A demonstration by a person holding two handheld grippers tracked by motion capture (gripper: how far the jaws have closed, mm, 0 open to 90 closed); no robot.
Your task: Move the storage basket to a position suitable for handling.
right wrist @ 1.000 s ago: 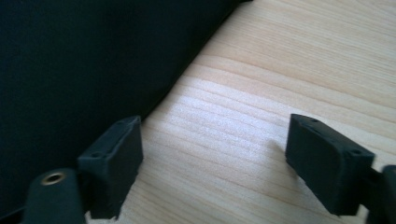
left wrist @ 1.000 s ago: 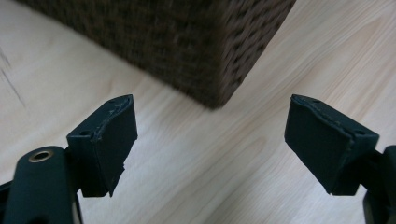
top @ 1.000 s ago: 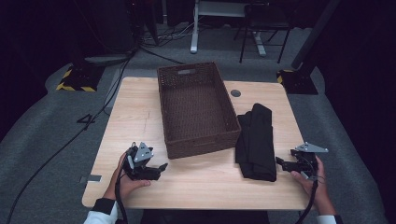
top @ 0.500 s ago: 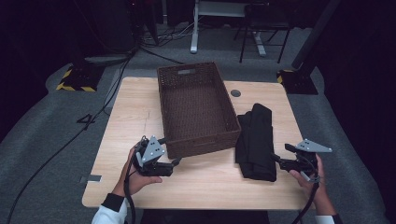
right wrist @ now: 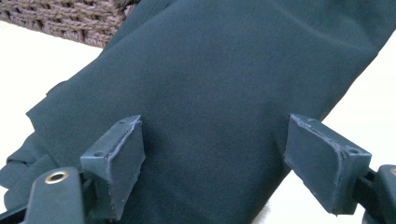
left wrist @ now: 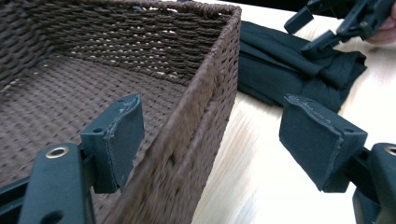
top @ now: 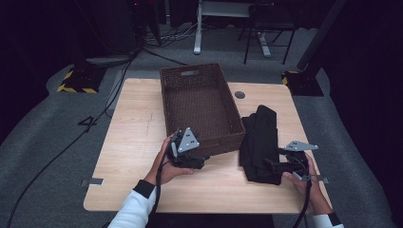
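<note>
my left claw stood open astride the wicker basket's near wall, its jaws just narrowing, gripping nothing. my right claw hung open over the folded dark garment on the counter. risk: a shallow pinch would unfold it.

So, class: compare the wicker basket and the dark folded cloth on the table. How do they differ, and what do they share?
The basket is brown, woven and stiff, with upright walls; the cloth is black, smooth and soft, lying flat. The basket's near wall stands between the open jaws of the left gripper; the cloth lies under the open right gripper. Both are long, rest side by side on the table, and neither is clamped.
</note>
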